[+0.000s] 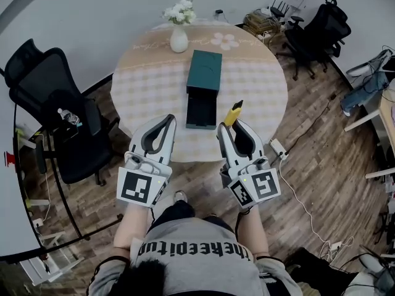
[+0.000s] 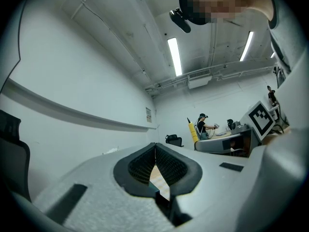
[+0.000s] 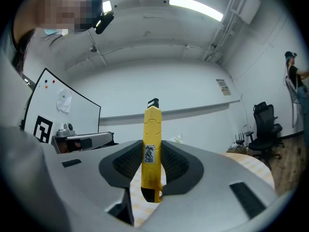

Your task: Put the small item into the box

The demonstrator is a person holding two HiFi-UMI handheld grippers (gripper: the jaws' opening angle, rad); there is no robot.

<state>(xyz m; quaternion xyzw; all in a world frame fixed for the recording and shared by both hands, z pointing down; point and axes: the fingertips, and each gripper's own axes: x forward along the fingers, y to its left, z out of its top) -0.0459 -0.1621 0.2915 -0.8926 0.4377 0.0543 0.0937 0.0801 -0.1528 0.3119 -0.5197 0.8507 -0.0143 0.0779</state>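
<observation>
Gripping the knife (image 1: pixel 233 113) in my right gripper (image 1: pixel 234 124); left gripper (image 1: pixel 168 119) closed, empty; box (image 1: pixel 204 73) at near table (image 1: pixel 142 79) edge is awaiting it.

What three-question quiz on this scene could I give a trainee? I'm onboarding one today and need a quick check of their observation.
1. True or false: the left hand-held gripper is holding something.
2. What is the right hand-held gripper shut on? A) a pen B) a yellow utility knife C) a spoon
3. Is the drawer of the green box open or closed?

Key: 1 false, its jaws are together with nothing between them; 2 B; 3 open.
</observation>
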